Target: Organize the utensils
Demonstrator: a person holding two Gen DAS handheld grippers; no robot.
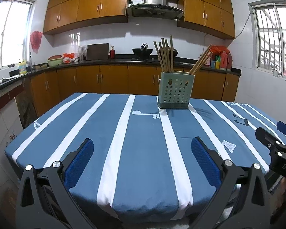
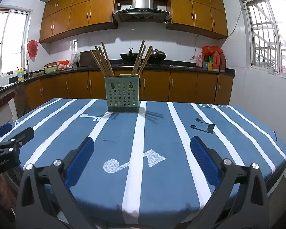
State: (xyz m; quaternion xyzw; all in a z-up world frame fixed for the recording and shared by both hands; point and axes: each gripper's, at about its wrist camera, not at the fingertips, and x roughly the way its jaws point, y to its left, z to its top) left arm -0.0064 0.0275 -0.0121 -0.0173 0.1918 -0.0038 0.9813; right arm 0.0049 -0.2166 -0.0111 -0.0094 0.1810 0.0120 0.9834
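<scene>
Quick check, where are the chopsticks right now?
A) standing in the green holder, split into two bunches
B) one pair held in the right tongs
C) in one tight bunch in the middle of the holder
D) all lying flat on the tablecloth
A: the chopsticks stand in the green holder as two bunches, one left and one right, while the left tongs and right tongs are open and hold nothing.

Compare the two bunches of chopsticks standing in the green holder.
The left bunch has more sticks than the right bunch. The left bunch leans out to the left, while the right bunch leans out to the right, so they splay apart above the green holder. Both are plain brown sticks standing on end in the holder, on the striped tablecloth; neither gripper touches them.
</scene>
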